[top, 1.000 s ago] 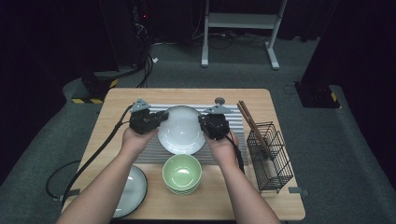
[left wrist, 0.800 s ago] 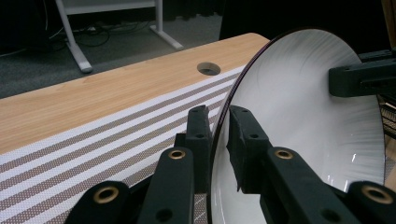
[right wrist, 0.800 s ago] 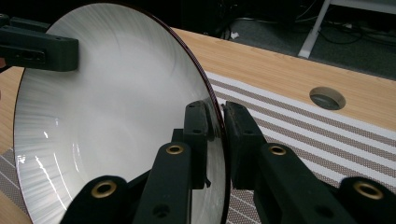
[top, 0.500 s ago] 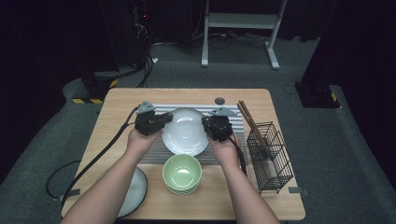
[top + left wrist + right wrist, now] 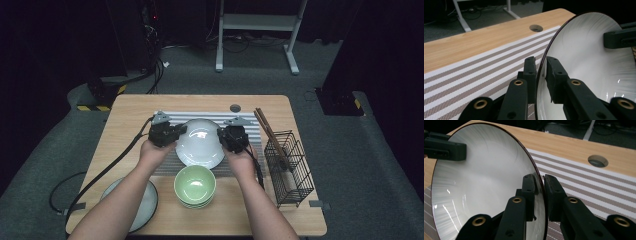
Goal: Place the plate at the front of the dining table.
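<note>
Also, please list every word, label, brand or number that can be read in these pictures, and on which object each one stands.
There are none: the white plate, the green bowls, the striped mat, the wire basket and the table carry no readable writing.

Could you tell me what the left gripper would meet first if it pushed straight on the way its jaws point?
Probably the right gripper, clamped on the white plate's opposite rim; the left gripper already grips its own rim.

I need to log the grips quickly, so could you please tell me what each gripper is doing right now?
Left gripper: shut on the rim of the white plate.
Right gripper: shut on the opposite rim of the white plate.
</note>
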Motion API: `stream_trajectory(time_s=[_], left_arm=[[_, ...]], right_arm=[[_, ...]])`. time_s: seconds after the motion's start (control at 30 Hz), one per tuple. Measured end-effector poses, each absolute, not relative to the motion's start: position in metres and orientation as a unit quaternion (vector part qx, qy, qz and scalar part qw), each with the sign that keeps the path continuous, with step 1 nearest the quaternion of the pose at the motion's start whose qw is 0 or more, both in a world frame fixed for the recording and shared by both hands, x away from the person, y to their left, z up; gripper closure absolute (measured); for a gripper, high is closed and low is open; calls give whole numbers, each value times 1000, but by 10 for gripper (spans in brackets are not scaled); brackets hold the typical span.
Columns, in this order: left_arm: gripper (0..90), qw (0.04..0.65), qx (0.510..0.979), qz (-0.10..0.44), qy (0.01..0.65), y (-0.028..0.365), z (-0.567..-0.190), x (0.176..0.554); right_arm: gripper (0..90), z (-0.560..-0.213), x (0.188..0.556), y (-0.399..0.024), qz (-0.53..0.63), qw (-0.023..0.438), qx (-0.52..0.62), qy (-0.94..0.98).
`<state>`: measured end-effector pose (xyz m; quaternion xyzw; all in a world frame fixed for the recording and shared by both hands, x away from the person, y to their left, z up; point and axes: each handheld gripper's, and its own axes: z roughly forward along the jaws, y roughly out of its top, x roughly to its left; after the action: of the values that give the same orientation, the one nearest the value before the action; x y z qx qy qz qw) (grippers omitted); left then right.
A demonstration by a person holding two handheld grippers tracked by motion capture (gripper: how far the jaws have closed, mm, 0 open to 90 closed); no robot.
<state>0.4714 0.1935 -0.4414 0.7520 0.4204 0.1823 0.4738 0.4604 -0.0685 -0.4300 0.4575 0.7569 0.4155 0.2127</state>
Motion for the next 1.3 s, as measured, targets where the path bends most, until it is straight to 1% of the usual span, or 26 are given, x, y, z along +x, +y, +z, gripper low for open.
stream_trajectory(time_s=[0.37,0.47,0.7,0.83,1.13,1.3], left_arm=[[778,463,758,162,431,188,-455,475],[780,464,756,160,434,190,-458,474],[776,457,755,157,443,195,-461,477],[770,458,752,152,449,194,-463,479],[778,441,762,151,449,193,-471,487],[784,435,765,148,451,192,-473,491]], right_arm=[[788,-442,462,-72,406,206,467,758],[787,-447,464,-73,408,198,468,759],[788,-453,467,-66,404,196,468,761],[786,-456,467,-63,395,204,471,762],[780,-462,472,-61,388,213,477,759],[777,-465,477,-62,389,209,481,758]])
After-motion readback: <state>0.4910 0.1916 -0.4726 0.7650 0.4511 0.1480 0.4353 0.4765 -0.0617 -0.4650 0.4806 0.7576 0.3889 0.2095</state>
